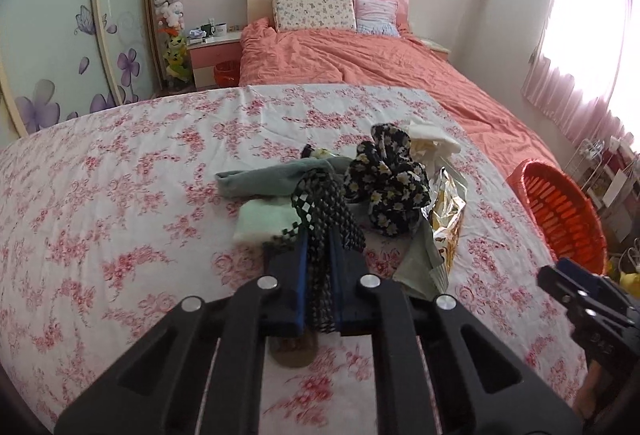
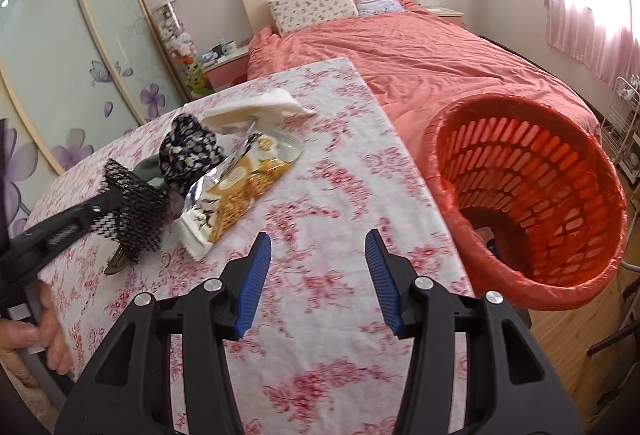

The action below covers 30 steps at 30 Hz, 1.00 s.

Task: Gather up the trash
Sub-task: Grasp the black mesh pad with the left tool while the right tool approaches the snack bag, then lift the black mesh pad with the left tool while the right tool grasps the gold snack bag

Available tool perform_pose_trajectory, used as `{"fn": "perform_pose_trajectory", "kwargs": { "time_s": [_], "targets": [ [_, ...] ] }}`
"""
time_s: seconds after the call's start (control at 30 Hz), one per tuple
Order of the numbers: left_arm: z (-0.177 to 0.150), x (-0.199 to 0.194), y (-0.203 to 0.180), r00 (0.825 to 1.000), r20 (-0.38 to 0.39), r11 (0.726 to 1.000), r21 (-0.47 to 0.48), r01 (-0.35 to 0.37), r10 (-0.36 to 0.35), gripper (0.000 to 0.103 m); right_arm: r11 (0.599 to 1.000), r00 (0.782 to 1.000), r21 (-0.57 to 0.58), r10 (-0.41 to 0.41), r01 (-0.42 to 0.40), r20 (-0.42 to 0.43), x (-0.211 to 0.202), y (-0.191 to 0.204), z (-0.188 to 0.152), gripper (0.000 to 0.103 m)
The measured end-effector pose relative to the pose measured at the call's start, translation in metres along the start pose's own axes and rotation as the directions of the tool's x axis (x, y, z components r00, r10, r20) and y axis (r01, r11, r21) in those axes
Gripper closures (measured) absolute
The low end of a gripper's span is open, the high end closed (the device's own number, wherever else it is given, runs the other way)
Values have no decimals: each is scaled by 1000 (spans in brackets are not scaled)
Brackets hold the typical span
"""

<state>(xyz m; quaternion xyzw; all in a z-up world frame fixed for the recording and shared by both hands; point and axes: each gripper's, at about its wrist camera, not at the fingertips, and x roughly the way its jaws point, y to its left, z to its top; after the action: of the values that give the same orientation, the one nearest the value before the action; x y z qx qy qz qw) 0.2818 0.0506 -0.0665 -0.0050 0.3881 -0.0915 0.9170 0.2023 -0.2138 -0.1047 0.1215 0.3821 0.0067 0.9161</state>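
Observation:
My left gripper (image 1: 320, 231) is shut on a black-and-white checkered piece of trash (image 1: 326, 207), held just above the floral tablecloth (image 1: 120, 175); it shows at the left of the right wrist view (image 2: 132, 211). Behind it lie a grey-green cloth (image 1: 264, 183), a dark flowered cloth (image 1: 392, 179), a snack wrapper (image 2: 244, 187) and white tissue (image 2: 260, 107). My right gripper (image 2: 318, 255) is open and empty over the table near its right edge. An orange slatted trash basket (image 2: 532, 195) stands just right of the table.
A brown object (image 2: 116, 263) lies on the cloth under the held trash. A bed with a coral duvet (image 2: 420, 55) stands beyond the table. A wardrobe (image 2: 60, 55) is at left, a nightstand (image 1: 212, 51) and a pink curtain (image 2: 588, 19) at right.

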Motion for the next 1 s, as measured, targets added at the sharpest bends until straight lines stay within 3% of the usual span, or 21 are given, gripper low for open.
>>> {"fn": "perform_pose_trajectory", "kwargs": {
  "time_s": [0.17, 0.27, 0.4, 0.47, 0.57, 0.63, 0.7, 0.83, 1.0],
  "targets": [
    [-4, -38, 37, 999, 49, 998, -58, -5, 8, 92, 1000, 1000, -8, 22, -22, -16, 7, 16, -3, 53],
    [-10, -51, 60, 996, 61, 996, -71, -54, 59, 92, 999, 999, -10, 41, -41, -24, 12, 28, -2, 53],
    [-22, -42, 91, 996, 0, 989, -111, -93, 94, 92, 998, 997, -4, 65, -65, -32, 20, 42, 3, 53],
    [-29, -30, 105, 994, -40, 985, -136, -106, 101, 91, 998, 997, 5, 69, -69, -37, 26, 49, 6, 47],
    [-35, -23, 118, 993, -52, 980, -165, -110, 103, 85, 998, 997, 15, 64, -63, -51, 38, 59, 12, 43],
    [-35, -21, 120, 995, -50, 980, -174, -98, 91, 67, 998, 996, 34, 56, -54, -64, 47, 64, 17, 41],
    [-36, -19, 119, 994, -48, 980, -171, -103, 96, 56, 998, 996, 49, 46, -42, -73, 55, 68, 19, 38],
    [-37, -8, 116, 992, -64, 981, -158, -116, 107, 41, 999, 995, 47, -16, 21, -103, 73, 76, 22, 38],
    [-37, 7, 116, 986, -91, 976, -151, -155, 142, 37, 995, 991, -31, -97, 95, -89, 77, 85, 18, 43]
  ]
}}
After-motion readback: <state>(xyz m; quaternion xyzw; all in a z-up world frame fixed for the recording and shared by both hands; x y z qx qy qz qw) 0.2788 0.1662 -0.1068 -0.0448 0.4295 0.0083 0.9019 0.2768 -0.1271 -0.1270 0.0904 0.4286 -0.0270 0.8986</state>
